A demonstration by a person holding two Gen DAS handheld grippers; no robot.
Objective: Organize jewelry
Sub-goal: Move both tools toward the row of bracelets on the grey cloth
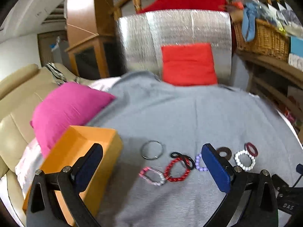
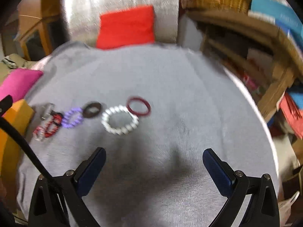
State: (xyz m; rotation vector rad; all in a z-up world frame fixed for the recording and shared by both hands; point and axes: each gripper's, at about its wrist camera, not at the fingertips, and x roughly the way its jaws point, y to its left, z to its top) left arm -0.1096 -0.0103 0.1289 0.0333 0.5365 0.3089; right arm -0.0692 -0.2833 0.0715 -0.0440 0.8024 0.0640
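Several bracelets lie in a row on a grey cloth (image 1: 189,117). In the left wrist view I see a thin metal bangle (image 1: 152,149), a pink beaded bracelet (image 1: 151,176), a red beaded bracelet (image 1: 177,170), a black band (image 1: 182,158), a purple beaded one (image 1: 199,163), a brown ring (image 1: 224,152), a white pearl bracelet (image 1: 244,159) and a maroon bangle (image 1: 251,149). An orange box (image 1: 75,162) stands at the left. My left gripper (image 1: 151,168) hangs open above the bracelets. My right gripper (image 2: 154,170) is open, nearer than the white pearl bracelet (image 2: 119,120) and the maroon bangle (image 2: 139,106).
A pink cushion (image 1: 66,109) lies behind the orange box on a beige sofa (image 1: 17,102). A red cushion (image 1: 188,64) leans on a silver panel (image 1: 174,36) at the far edge. Wooden shelves (image 2: 246,53) and a wicker basket (image 1: 263,37) stand at the right.
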